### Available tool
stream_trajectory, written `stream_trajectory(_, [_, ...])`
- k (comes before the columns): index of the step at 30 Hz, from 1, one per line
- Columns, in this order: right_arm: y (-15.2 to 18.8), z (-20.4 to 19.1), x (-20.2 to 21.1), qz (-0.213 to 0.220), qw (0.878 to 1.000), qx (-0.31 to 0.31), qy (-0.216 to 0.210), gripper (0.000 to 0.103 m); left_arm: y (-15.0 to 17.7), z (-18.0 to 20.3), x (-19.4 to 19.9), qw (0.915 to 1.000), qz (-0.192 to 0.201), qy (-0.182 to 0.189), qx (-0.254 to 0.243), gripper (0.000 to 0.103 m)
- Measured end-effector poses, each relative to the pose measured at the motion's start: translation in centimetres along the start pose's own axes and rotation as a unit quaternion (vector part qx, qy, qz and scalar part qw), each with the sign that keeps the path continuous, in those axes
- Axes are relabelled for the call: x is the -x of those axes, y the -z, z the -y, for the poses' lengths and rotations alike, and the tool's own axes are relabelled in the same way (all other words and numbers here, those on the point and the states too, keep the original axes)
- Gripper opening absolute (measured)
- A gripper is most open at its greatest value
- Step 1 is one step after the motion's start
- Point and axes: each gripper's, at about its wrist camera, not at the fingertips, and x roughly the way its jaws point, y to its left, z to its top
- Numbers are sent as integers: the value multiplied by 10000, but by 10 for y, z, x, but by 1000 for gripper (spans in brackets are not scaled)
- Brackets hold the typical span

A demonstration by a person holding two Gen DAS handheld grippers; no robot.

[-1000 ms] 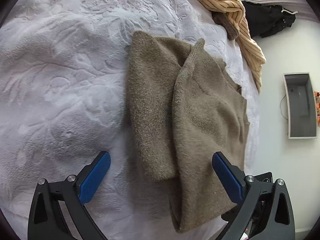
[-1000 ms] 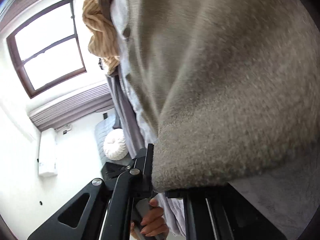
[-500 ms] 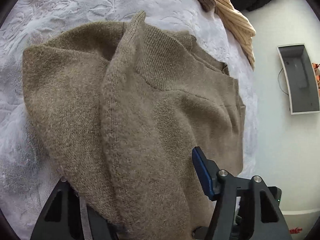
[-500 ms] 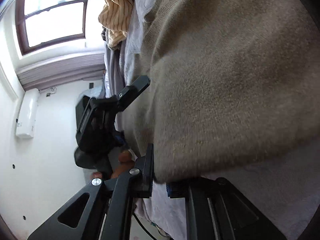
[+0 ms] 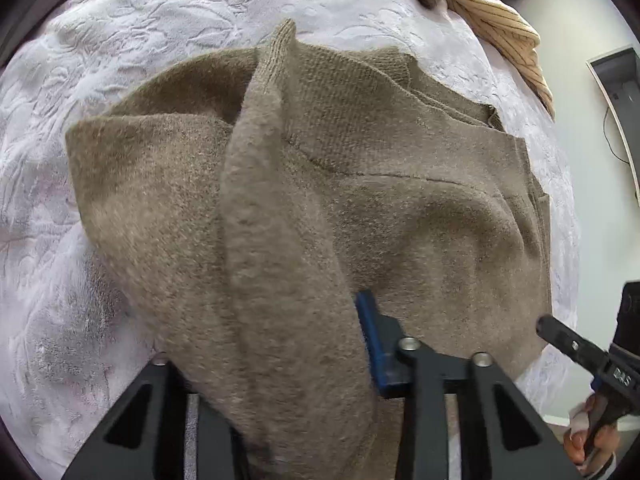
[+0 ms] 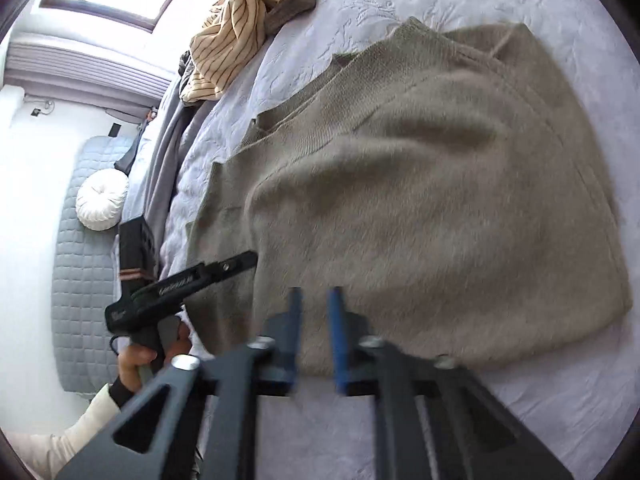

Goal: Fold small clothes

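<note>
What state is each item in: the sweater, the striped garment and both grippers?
brown sweater: partly folded on the bed, one fold raised
striped garment: crumpled in a heap, unfolded
left gripper: jaws closing, raised sweater fold between them
right gripper: pads slightly apart, holding nothing
</note>
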Motion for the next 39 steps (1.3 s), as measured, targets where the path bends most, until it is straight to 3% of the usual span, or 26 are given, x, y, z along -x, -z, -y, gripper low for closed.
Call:
stream_trajectory(2, [-8, 0, -14, -65, 9988, 373, 305, 2, -1, 7, 4, 9999, 107, -109, -27, 29])
stream_trajectory(5, [-10, 10, -52, -673, 9954, 437, 520, 2, -2, 21, 16, 9994, 257, -158, -158, 28])
stream_trajectory(9, [-3, 25, -53, -583, 9969, 466, 248, 2, -9, 59, 45, 9972, 607, -55, -424, 27])
stream_trajectory(15, [-10, 53, -34, -636, 9967, 35, -506, 2, -25, 157, 57, 9883, 824, -123, -1278, 27])
stream_trajectory(18, [-6, 72, -6, -295, 9970, -259, -663, 4, -31, 223, 38, 9797, 808, -217, -1822, 27])
stream_trajectory(22, [-2, 124, 32, 72, 9912, -904, -964, 4, -24, 291, -14, 9681, 494, -368, -2430, 28])
stream_trajectory(23, [0, 136, 36, 107, 9895, -1035, -998, 4, -22, 303, -30, 9651, 464, -498, -2531, 34])
stream_trajectory(25, [3, 157, 39, 121, 9863, -1290, -1026, 4, -13, 314, -53, 9608, 436, -547, -2684, 35])
stream_trajectory(28, [7, 171, 35, 146, 9811, -1505, -1209, 4, -6, 321, -70, 9628, 158, -428, -2665, 35])
stream_trajectory(31, [11, 176, 35, 185, 9775, -1618, -1338, 4, 3, 323, -57, 9606, 181, -227, -2765, 35])
stream_trajectory(33, [12, 183, 37, 249, 9721, -1792, -1492, 4, 8, 323, -38, 9586, 419, -88, -2815, 63])
stream_trajectory(34, [14, 192, 43, 320, 9673, -1912, -1639, 5, 10, 320, -22, 9581, 701, -43, -2776, 83])
stream_trajectory(35, [15, 201, 47, 427, 9586, -2093, -1882, 6, 11, 317, -10, 9576, 921, -54, -2728, 87])
stream_trajectory(36, [17, 211, 49, 530, 9467, -2308, -2185, 16, 11, 313, 0, 9577, 1068, -88, -2671, 87])
stream_trajectory(37, [18, 220, 46, 593, 9353, -2511, -2422, 39, 10, 307, 7, 9594, 1119, -139, -2587, 87])
stream_trajectory(39, [19, 232, 44, 667, 9114, -2801, -2939, 68, 6, 290, 17, 9657, 1194, -336, -2282, 87])
